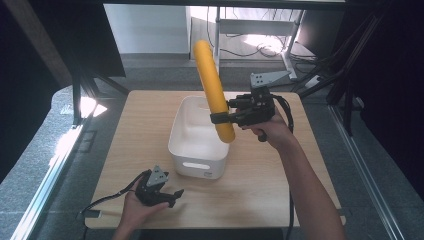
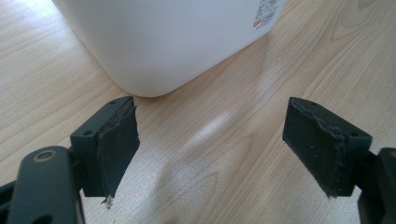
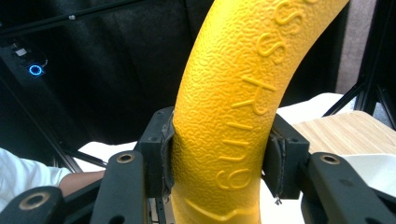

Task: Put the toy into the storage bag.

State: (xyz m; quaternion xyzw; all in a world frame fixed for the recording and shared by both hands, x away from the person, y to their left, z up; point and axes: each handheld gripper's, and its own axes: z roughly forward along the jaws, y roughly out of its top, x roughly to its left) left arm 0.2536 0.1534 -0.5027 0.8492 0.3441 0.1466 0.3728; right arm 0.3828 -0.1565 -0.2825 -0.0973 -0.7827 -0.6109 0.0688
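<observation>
A long curved yellow foam tube (image 1: 212, 87) with raised lettering stands nearly upright over the right side of a white plastic bin (image 1: 187, 150). My right gripper (image 1: 220, 117) is shut on the tube's lower part, and in the right gripper view the yellow tube (image 3: 229, 116) is squeezed between both black pads (image 3: 166, 154). My left gripper (image 1: 172, 195) rests low at the table's front, near the bin's front left corner. Its jaws stand wide apart with nothing between them, pointing at the bin (image 2: 173, 42).
A light wooden table (image 1: 280, 185) holds the bin at its middle. Black frame posts and dark curtains surround the table, with cables on the floor behind. A person's sleeve (image 3: 23, 177) is seen past the right gripper.
</observation>
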